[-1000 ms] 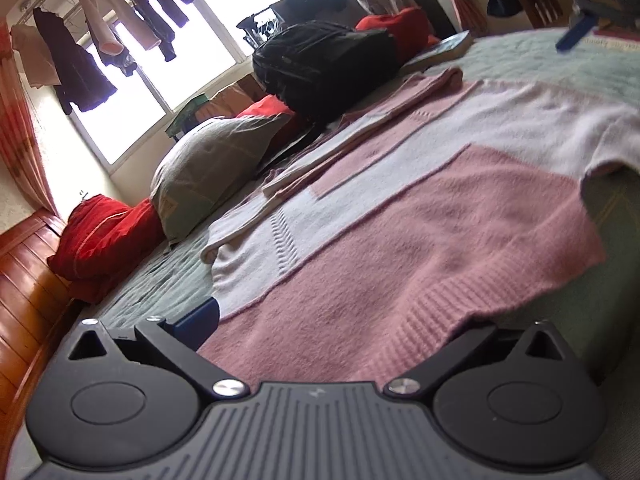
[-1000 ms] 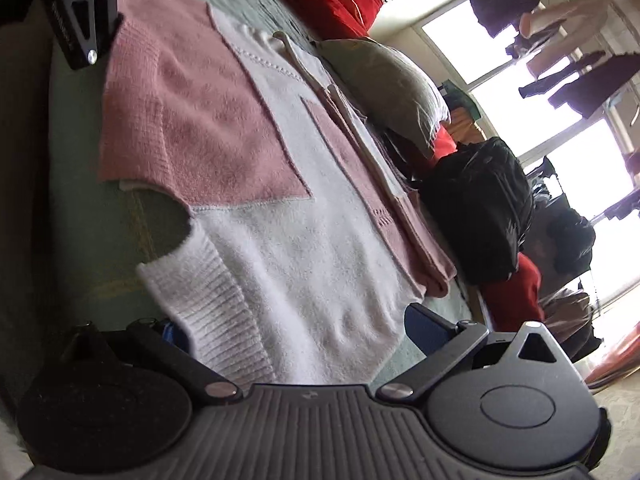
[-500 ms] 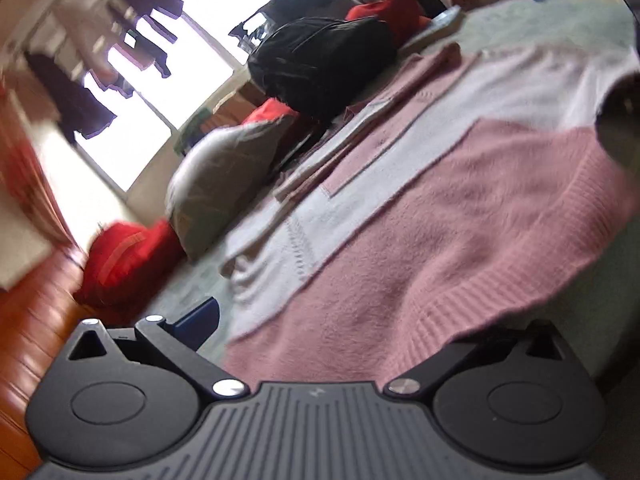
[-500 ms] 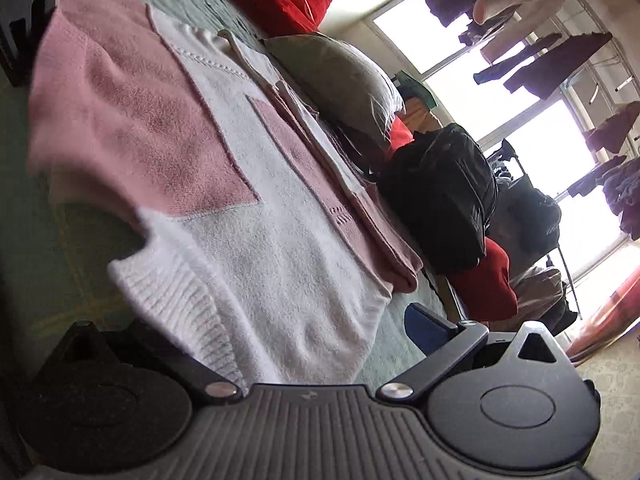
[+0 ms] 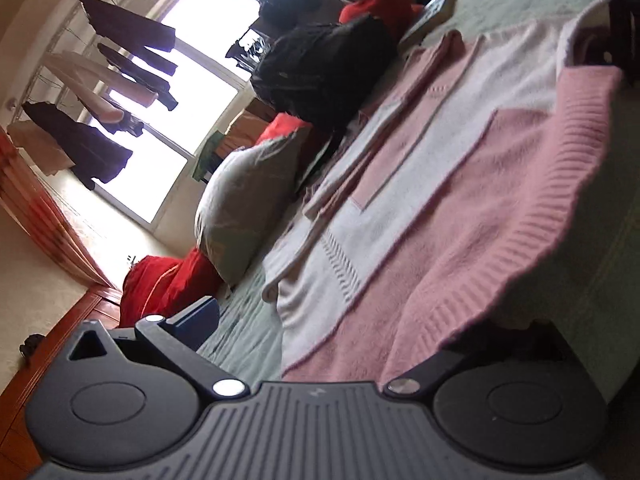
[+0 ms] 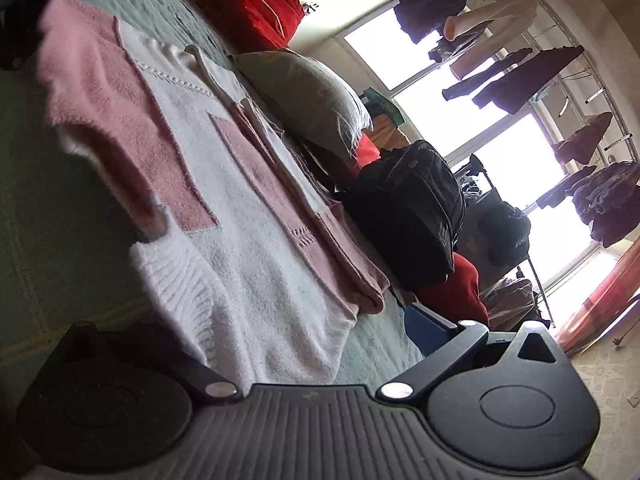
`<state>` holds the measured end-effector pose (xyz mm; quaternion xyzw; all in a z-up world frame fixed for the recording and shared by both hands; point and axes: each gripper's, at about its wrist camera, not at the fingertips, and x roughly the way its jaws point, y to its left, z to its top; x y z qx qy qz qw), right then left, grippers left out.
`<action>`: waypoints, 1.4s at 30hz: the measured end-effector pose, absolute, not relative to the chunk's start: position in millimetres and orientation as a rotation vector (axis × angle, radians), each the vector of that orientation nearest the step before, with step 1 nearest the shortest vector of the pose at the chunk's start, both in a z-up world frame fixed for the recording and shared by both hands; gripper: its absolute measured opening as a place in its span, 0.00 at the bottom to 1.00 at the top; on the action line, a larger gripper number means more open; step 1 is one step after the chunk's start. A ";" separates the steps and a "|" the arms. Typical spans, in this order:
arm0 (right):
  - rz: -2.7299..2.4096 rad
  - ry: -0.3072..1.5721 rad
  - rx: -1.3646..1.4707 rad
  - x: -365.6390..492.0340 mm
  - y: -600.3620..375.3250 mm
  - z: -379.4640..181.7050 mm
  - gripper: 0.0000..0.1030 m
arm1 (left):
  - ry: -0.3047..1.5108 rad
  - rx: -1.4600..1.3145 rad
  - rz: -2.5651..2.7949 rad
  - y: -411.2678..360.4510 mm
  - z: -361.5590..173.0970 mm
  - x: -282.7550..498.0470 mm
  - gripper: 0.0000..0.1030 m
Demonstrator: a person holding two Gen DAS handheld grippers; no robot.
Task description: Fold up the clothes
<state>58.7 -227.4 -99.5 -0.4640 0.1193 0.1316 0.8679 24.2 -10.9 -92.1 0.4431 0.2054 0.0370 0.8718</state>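
We see a pink-and-white knit sweater (image 5: 460, 184) spread on a green quilted bedspread (image 5: 244, 320), sleeves folded in along the far side. Left gripper (image 5: 360, 320): its ribbed pink hem corner (image 5: 532, 240) is raised off the bed and drapes over the right finger; the left blue finger (image 5: 200, 316) stands wide, clear of the fabric. Right finger's tip is hidden under the knit, so we cannot tell whether the jaws pinch the hem or sit spread. Right gripper (image 6: 304, 320): the white ribbed hem corner (image 6: 176, 276) is lifted too, covering the left finger; the right blue finger (image 6: 424, 332) sits well apart on the bedspread (image 6: 60, 216). Same problem, grasp state not readable. Sweater (image 6: 224, 168) middle lies flat. Beyond it along the bed edge: grey pillow (image 5: 248, 200), black backpack (image 5: 320, 68), red cushion (image 5: 160, 288). Dark clothes hang on a rack (image 6: 520, 72) before the bright window.
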 end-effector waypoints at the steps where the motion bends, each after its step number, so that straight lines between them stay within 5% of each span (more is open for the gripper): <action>1: 0.275 0.244 -0.969 59.0 -228.0 -98.9 1.00 | 0.441 0.930 0.088 -8.9 -93.6 25.6 1.00; 24: 0.193 0.090 -0.962 87.2 -233.2 -84.5 1.00 | 0.375 0.976 0.205 -12.0 -60.5 78.8 1.00; 42: 0.152 0.056 -0.947 195.6 -224.6 -56.4 1.00 | 0.371 0.973 0.206 3.0 -40.9 188.4 1.00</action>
